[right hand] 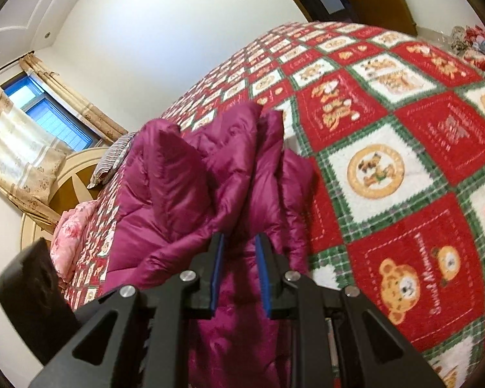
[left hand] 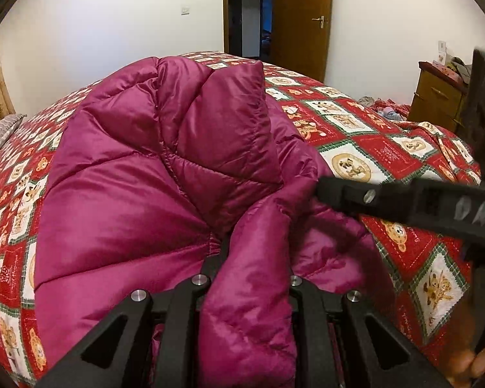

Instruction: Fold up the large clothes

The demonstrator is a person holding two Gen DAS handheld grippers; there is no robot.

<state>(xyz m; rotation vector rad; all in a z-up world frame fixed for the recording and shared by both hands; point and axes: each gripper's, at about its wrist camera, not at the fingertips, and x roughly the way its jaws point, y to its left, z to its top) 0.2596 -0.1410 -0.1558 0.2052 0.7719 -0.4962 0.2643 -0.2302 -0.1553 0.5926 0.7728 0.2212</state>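
left gripper (left hand: 249, 278) was clamped on a fold of the magenta puffer jacket (left hand: 139, 174) lying at 10 o'clock on the bear quilt (left hand: 388, 148), right gripper (right hand: 239, 252) pinched its edge more loosely, so slick padding could slip out mid-fold.

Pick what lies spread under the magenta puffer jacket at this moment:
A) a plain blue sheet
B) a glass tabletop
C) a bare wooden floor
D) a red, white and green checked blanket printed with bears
D: the jacket rests on a bed covered by a red, white and green checked blanket with bear motifs, which shows around the jacket in both wrist views.
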